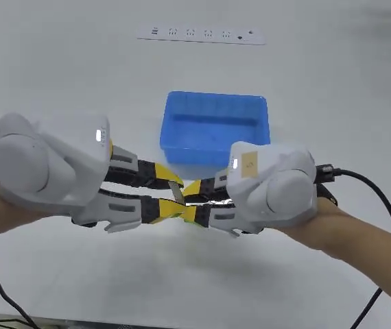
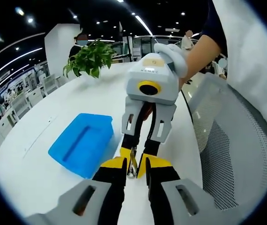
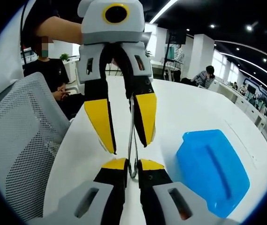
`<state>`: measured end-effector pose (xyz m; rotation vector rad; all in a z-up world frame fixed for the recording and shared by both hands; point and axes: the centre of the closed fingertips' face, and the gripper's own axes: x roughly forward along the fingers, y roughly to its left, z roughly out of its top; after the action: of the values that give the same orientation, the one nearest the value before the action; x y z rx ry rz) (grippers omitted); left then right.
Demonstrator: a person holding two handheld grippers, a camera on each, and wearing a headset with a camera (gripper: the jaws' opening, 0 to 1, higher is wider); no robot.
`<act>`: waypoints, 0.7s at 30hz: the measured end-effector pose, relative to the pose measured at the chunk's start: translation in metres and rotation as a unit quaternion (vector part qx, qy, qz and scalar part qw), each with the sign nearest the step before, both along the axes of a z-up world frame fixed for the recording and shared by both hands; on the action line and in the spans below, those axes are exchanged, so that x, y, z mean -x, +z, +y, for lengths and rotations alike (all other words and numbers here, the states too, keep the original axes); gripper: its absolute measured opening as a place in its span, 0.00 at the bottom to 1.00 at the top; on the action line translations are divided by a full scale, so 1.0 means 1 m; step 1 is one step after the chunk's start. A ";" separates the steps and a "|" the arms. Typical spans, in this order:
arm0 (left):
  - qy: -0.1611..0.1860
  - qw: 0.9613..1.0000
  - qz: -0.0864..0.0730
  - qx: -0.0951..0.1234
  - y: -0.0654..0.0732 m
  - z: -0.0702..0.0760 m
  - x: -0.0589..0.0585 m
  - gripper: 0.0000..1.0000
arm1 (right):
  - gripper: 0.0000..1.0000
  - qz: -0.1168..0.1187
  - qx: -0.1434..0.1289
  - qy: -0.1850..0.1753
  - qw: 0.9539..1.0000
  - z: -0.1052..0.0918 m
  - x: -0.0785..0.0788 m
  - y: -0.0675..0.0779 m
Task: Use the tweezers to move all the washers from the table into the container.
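Holding the tweezers (image 3: 132, 136) above the table (image 3: 171, 108), beside the container (image 3: 194, 159), the right gripper (image 3: 133, 165) is clamped on their joined end. The left gripper (image 2: 134, 164) has its jaws apart, flanking the arms. Judged light, stiff and slick, so grip mid-arm.

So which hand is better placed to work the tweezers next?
Probably left: the left tongs stand open astride the tweezers, ready to squeeze them, while the right tongs are clamped on the joined end.

power strip (image 1: 201, 34) on white table (image 1: 319, 82) — leafy plant (image 2: 90, 57), perhaps potted, beyond.
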<state>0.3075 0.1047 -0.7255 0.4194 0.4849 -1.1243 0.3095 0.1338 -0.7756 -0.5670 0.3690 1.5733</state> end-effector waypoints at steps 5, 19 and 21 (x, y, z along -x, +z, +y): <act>0.017 1.000 -0.013 0.017 0.010 0.003 -0.002 0.29 | 0.09 -0.002 0.000 -0.003 1.000 -0.002 -0.001 0.004; 0.083 0.994 -0.043 0.057 0.030 0.020 0.009 0.62 | 0.09 -0.028 -0.005 0.011 1.000 -0.010 0.000 0.035; 0.097 0.992 -0.044 0.060 0.032 0.025 0.010 0.66 | 0.09 -0.030 -0.006 0.011 0.999 -0.010 -0.002 0.039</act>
<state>0.2974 0.1298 -0.6940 0.3085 0.3699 -0.9371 0.3112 0.1241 -0.7361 -0.6090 0.3078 1.5749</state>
